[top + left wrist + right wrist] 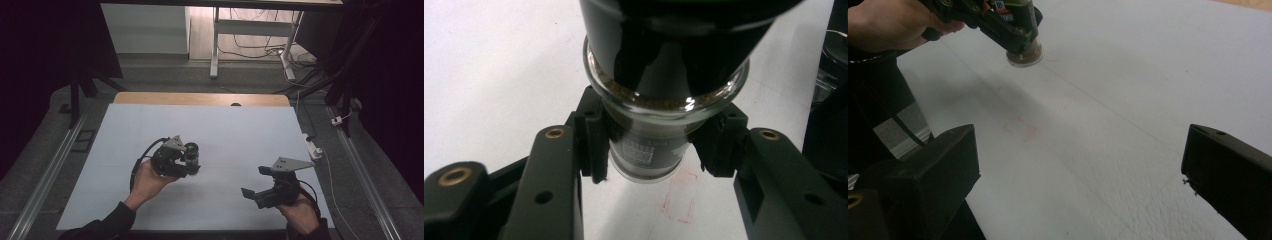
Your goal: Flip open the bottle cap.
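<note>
A: Can any writing be read on the glass jar (644, 155)?

B: It carries a small label with fine print, too blurred to read. The left hand-held gripper (651, 142) clamps the jar between its pads and holds it above the white worktop (225, 130).

A: And the right hand-held gripper (257, 182)?

B: Its jaws stand wide apart with nothing between them. A faint red rectangle (1020, 127) is drawn on the worktop. Beyond it lie grey floor, cables and a white desk frame (215, 45).

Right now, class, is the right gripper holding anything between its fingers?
No: in the right gripper view the right gripper has its fingers wide apart with bare white table between them.
</note>
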Motion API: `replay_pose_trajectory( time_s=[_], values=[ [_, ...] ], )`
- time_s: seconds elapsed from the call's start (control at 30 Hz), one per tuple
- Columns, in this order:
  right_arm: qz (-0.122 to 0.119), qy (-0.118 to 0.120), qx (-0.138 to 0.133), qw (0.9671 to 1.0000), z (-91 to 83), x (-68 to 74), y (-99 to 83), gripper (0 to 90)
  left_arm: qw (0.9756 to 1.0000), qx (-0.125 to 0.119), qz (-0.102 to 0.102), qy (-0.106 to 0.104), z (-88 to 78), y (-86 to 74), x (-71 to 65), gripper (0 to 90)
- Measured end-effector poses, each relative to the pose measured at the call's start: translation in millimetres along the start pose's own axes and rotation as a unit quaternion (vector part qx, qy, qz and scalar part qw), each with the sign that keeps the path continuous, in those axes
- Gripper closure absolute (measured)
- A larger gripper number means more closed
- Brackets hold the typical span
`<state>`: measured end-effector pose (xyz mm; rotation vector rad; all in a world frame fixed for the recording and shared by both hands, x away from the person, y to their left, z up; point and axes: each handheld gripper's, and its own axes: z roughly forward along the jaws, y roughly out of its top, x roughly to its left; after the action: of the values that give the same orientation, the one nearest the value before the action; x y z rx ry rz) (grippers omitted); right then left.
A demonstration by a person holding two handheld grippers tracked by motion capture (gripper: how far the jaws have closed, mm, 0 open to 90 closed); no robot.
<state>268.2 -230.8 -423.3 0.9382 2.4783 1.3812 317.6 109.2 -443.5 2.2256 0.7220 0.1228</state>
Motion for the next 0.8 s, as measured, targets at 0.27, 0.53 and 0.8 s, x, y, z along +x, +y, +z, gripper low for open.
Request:
replay_pose_trajectory(
  time_s=[0.27, 0.53, 0.8],
  values=[
    [-0.025, 0.005, 0.005, 0.9997, 14.3, 4.3, 15.3, 1.6, 1.0, 0.0, 0.0, -0.001, 0.3, 0.1, 0.3, 53.5],
    [-0.049, 0.014, 0.013, 0.9986, 28.4, 10.4, 30.1, 0.0, 1.0, -0.004, 0.002, 0.005, -0.1, 0.0, -0.7, 53.6],
    [-0.07, 0.024, 0.019, 0.9971, 47.0, 18.1, 47.0, 0.0, 0.9999, -0.006, 0.004, 0.009, -1.5, -0.4, -0.6, 53.6]
  ],
)
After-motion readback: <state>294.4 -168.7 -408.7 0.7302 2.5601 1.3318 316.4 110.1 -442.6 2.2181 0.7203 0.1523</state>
